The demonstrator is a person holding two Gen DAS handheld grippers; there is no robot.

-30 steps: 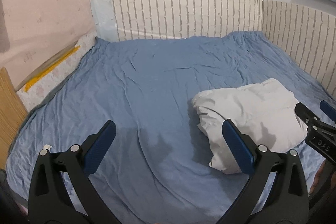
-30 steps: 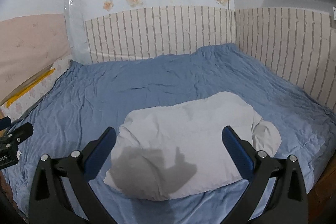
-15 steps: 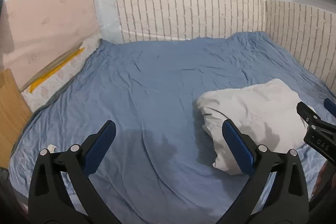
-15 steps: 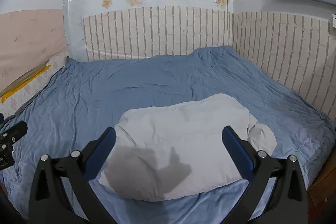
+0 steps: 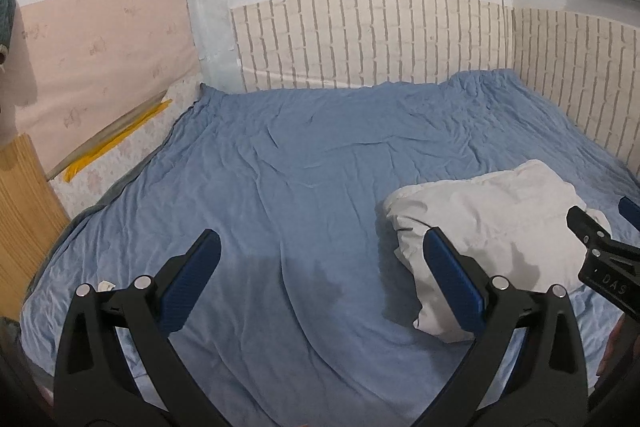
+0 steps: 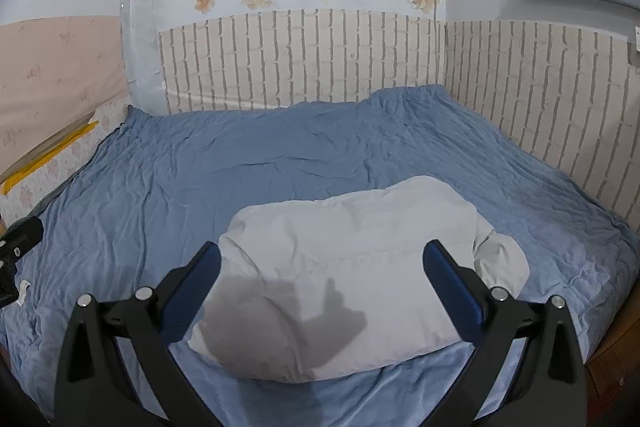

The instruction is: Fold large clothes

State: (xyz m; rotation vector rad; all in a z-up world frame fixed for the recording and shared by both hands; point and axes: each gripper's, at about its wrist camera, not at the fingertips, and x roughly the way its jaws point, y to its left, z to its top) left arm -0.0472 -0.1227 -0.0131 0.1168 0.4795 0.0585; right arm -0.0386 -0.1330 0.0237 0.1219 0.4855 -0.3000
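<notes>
A white padded garment [image 6: 352, 259] lies folded into a puffy bundle on the blue bed sheet [image 6: 280, 163], near the front right of the bed. My right gripper [image 6: 320, 247] hovers open just in front of it, holding nothing, its blue pads on either side of the bundle's near half. In the left wrist view the garment [image 5: 492, 227] sits to the right. My left gripper [image 5: 320, 239] is open over bare sheet [image 5: 304, 167], empty, with its right finger in front of the bundle's left end. The right gripper [image 5: 600, 255] shows at the right edge.
Brick-pattern panels [image 6: 304, 59] line the far and right sides of the bed. A wooden board [image 5: 24, 195] and a yellow strip [image 5: 116, 143] stand along the left side. A small white scrap [image 5: 106, 285] lies on the sheet at the front left.
The left wrist view has tilted up a little, showing more of the wall. The garment lies as before and both grippers have stayed open.
</notes>
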